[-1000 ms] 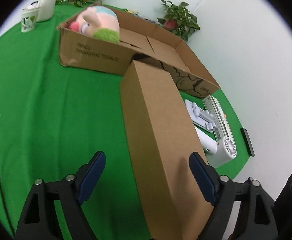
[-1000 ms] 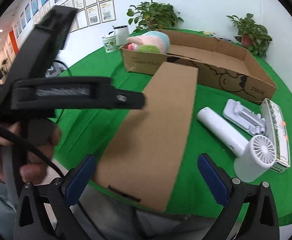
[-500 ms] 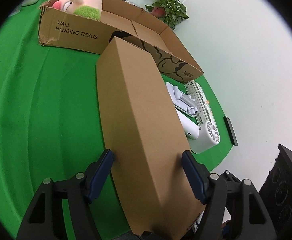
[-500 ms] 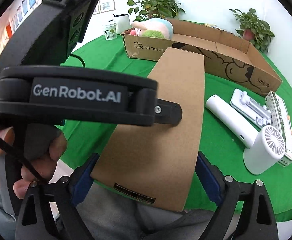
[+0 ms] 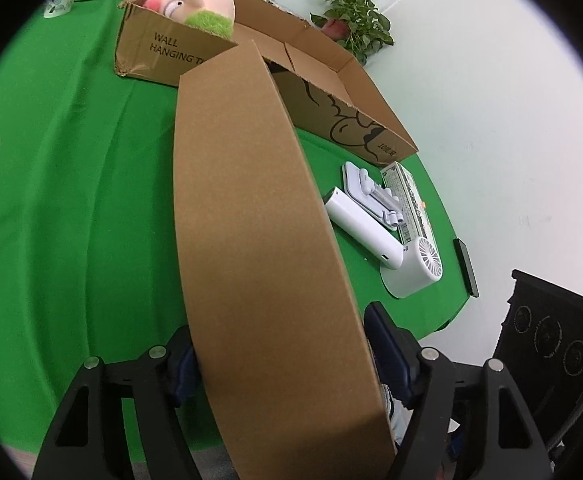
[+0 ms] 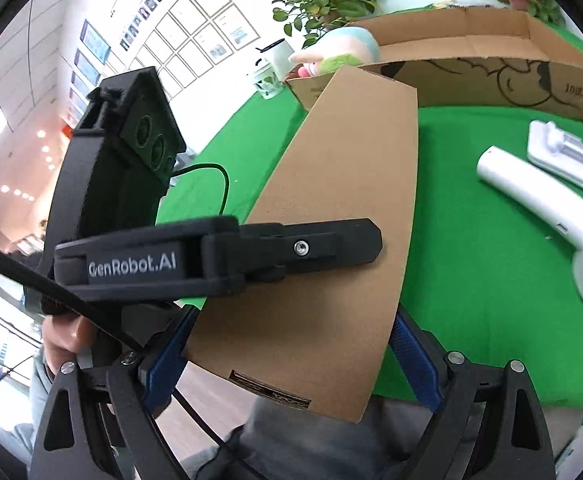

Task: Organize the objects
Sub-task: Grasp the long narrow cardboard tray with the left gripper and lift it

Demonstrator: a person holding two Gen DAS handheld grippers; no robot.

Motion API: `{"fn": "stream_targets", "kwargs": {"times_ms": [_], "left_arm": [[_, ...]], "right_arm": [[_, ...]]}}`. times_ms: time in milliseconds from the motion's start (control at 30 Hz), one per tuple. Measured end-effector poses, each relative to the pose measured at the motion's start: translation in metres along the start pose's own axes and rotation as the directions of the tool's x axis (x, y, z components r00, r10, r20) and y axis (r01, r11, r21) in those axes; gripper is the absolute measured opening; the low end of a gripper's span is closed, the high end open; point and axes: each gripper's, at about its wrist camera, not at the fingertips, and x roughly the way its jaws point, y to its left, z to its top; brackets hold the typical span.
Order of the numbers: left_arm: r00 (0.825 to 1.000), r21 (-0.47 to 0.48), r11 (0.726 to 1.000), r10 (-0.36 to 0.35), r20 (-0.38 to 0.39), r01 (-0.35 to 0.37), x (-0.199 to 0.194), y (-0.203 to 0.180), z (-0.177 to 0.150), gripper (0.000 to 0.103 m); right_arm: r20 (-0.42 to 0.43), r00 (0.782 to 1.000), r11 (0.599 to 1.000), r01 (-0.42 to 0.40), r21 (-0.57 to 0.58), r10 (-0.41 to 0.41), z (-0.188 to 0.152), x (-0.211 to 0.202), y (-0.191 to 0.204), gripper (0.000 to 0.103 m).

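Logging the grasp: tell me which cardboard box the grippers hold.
The long closed box, clamped between both grippers. The wide open box behind it sits on the table, holding the plush toy.

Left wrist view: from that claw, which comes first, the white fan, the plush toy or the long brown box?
1. Long brown box, between the left claw pads.
2. White fan, right side, on the green cloth.
3. Plush toy, far back, in the open carton.

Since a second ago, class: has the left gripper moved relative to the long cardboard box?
Yes. The left gripper has closed in on the long cardboard box; its fingers now press both sides, and the open carton looks nearer.
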Motion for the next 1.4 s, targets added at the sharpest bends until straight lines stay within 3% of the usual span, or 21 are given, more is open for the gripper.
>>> {"fn": "stream_targets", "kwargs": {"times_ms": [167, 400, 533, 733, 967, 1067, 1200, 1300, 1400], "left_arm": [[0.999, -0.011, 1.000, 0.029, 0.015, -0.029, -0.005, 0.000, 0.000, 0.066], [0.993, -0.027, 0.993, 0.118, 0.017, -0.117, -0.006, -0.010, 0.008, 0.066], [0.982, 0.013, 0.982, 0.189, 0.016, -0.189, -0.003, -0.024, 0.009, 0.066], [0.975, 0.044, 0.974, 0.221, -0.004, -0.220, 0.008, -0.039, 0.014, 0.066], [0.985, 0.080, 0.982, 0.169, 0.034, -0.171, 0.007, -0.052, 0.018, 0.066], [0.990, 0.085, 0.987, 0.137, 0.041, -0.140, 0.006, -0.058, 0.020, 0.055], [0.996, 0.100, 0.991, 0.079, 0.046, -0.083, 0.006, -0.064, 0.021, 0.051], [0.999, 0.126, 0.991, 0.037, 0.021, -0.040, 0.013, -0.073, 0.023, 0.039], [1.000, 0.155, 0.988, -0.018, -0.009, 0.019, 0.024, -0.087, 0.028, 0.037]], "right_arm": [[-0.015, 1.000, 1.000, -0.007, 0.000, 0.007, 0.000, 0.000, -0.002, 0.091], [-0.001, 1.000, 0.999, -0.006, -0.042, 0.006, 0.010, -0.003, 0.000, 0.093], [0.018, 1.000, 0.998, -0.011, -0.063, 0.012, 0.006, -0.014, 0.002, 0.094], [0.044, 0.999, 0.999, -0.006, -0.050, 0.009, 0.007, -0.029, -0.014, 0.097], [0.095, 0.991, 0.995, 0.093, 0.018, -0.095, 0.007, -0.052, -0.045, 0.100], [0.103, 0.986, 0.991, 0.128, 0.032, -0.131, 0.005, -0.066, -0.053, 0.100], [0.100, 0.982, 0.986, 0.163, -0.032, -0.159, 0.008, -0.075, -0.038, 0.100], [0.098, 0.980, 0.981, 0.179, -0.074, -0.172, 0.012, -0.069, -0.023, 0.100], [0.091, 0.974, 0.972, 0.215, -0.090, -0.207, 0.009, -0.066, -0.015, 0.100]]}}
